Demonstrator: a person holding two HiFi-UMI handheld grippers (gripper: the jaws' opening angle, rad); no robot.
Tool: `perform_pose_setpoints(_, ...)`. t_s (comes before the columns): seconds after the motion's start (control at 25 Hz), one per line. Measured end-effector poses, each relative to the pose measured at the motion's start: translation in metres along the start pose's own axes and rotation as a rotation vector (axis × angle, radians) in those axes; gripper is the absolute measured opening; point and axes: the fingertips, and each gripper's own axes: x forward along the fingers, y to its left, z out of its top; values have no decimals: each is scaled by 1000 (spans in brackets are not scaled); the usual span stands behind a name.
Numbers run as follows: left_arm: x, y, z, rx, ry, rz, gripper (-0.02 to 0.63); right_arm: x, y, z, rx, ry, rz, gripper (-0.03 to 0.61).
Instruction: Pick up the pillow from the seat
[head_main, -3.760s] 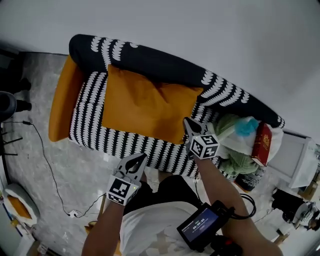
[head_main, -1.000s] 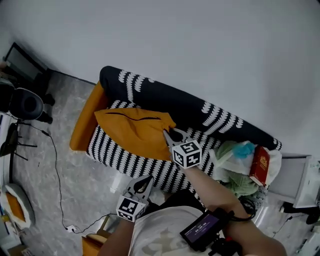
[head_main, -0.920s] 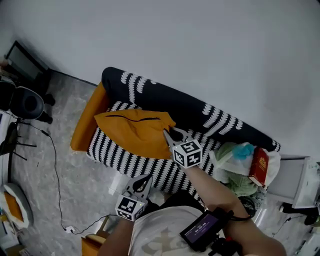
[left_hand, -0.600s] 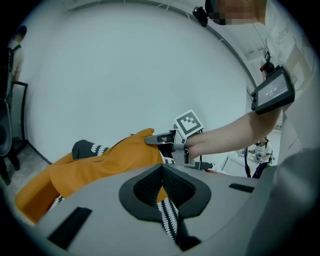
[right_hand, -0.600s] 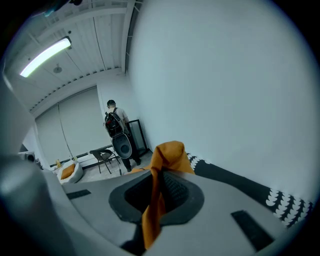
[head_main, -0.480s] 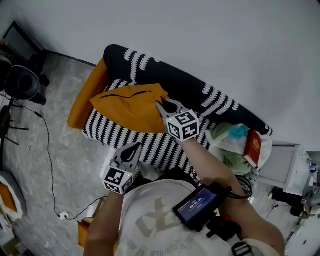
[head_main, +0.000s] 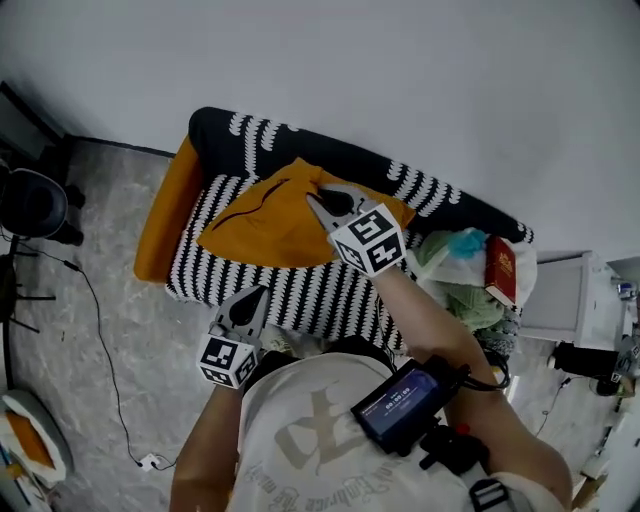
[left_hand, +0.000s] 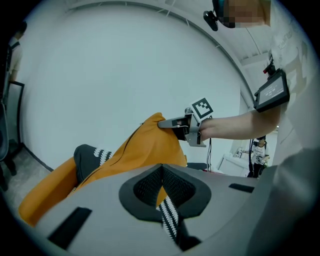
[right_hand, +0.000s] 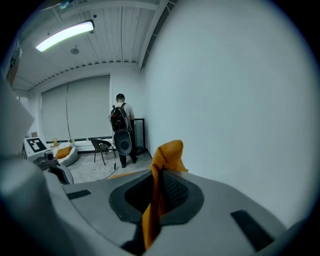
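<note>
The orange pillow (head_main: 265, 222) hangs tented above the black-and-white striped sofa seat (head_main: 300, 292), with its lower edge still down on the seat. My right gripper (head_main: 318, 200) is shut on the pillow's raised corner. In the right gripper view, orange fabric (right_hand: 167, 150) runs between the pads of the right gripper (right_hand: 155, 175). The left gripper view shows the pillow (left_hand: 145, 150) peaked under the right gripper (left_hand: 162, 123). My left gripper (head_main: 258, 293) hovers in front of the sofa's front edge. Its fingertips meet and nothing is between them.
An orange cushion (head_main: 158, 215) leans on the sofa's left arm. Clothes, bags and a red box (head_main: 498, 270) are piled at the right end, beside a white cabinet (head_main: 565, 300). A cable (head_main: 100, 330) crosses the floor. A person with a backpack (right_hand: 121, 130) stands far off.
The pillow lay flat on the seat at first. The right gripper took its near right corner and has raised it, so the pillow now hangs peaked. The left gripper shifted slightly.
</note>
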Motion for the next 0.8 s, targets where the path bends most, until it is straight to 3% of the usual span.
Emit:
perform_pose_setpoints(0.2, -6, -3, 18, 59, -24, -65, 9, -36, -7, 14, -73, 0, -52, 29)
perform_pose_setpoints(0.8, 2, -19, 57, 123, -42, -231, 9, -155, -46, 70, -49, -107, -281, 29)
